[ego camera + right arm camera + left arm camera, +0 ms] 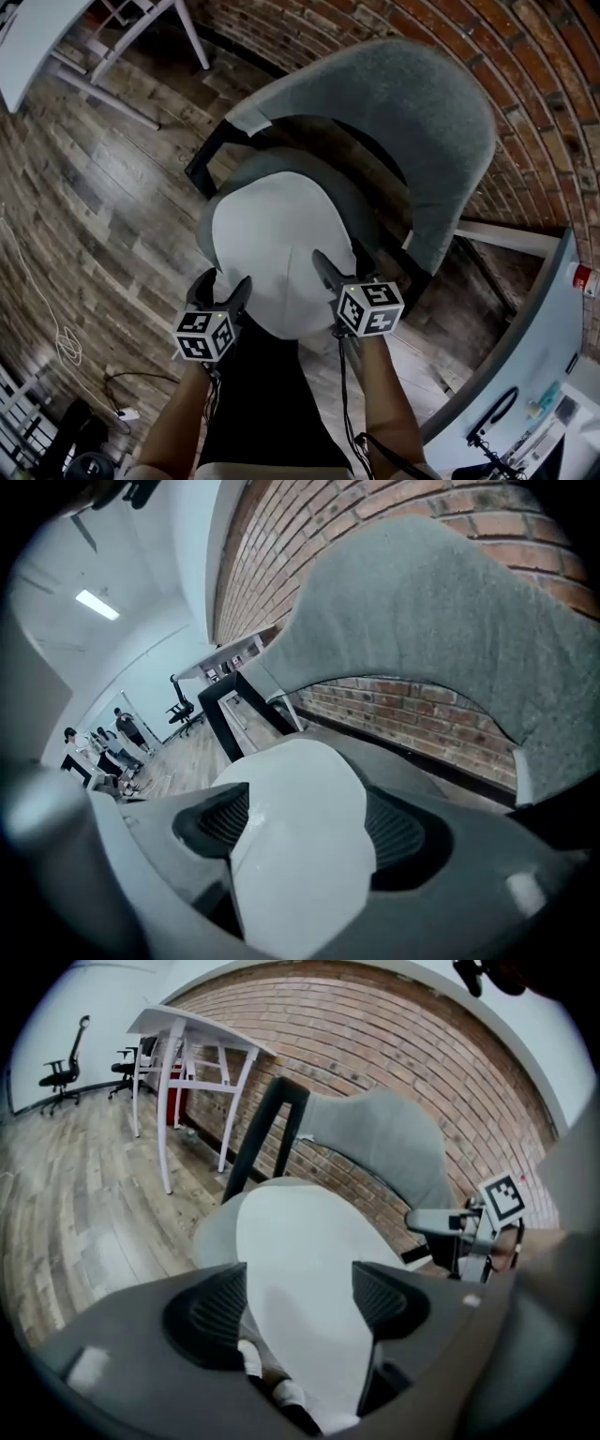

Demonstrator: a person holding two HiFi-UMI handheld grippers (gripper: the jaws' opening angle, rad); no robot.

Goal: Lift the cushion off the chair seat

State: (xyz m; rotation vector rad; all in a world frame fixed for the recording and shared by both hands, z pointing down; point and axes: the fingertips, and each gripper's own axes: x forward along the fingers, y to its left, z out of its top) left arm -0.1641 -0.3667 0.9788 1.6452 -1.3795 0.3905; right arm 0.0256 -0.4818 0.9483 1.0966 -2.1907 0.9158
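Floorboards (103, 206) of dark wood fill the left side, with the legs of a white desk (33, 42) at the far upper corner. Next comes the left gripper (225, 281), held low at the chair's front with its jaws spread wide; in the left gripper view the near left edge of the white cushion (272, 239) lies in the gap between the two ribbed pads (214, 1309), and nothing shows them squeezing it. The cushion itself lies flat on the grey chair seat (342, 187), covering most of it, its rounded front edge toward the person. Just right of centre the right gripper (342, 270) is likewise opened wide, its jaws straddling the cushion's near right edge; in the right gripper view the white cloth fills the space between the pads, with no pinch or fold to be seen. Behind the seat rises the curved grey backrest (412, 112) on black supports, then the red brick wall (534, 84), and at the lower right a white table (530, 361) with small items on it
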